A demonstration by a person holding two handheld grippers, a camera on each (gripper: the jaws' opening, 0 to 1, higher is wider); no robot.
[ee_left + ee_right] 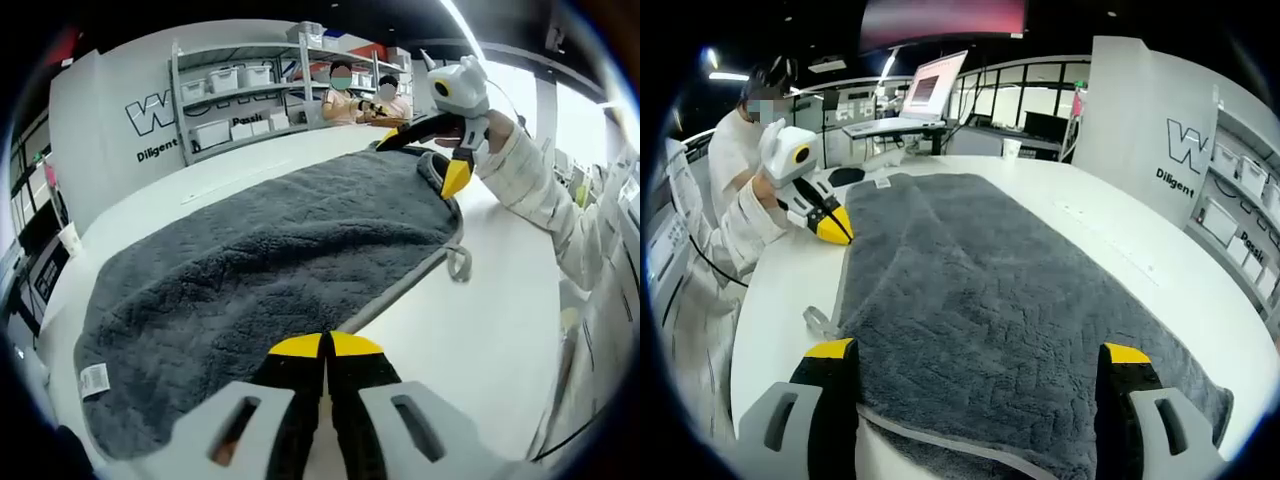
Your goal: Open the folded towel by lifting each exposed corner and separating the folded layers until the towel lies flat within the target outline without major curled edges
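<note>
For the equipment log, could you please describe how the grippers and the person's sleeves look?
Both grippers, left gripper and right gripper, have light grey bodies with slotted jaw bases and black jaws tipped in yellow. The person's sleeve is white, with a faint check pattern.

Plush grey towel [270,270], smooth white table [470,330]
</note>
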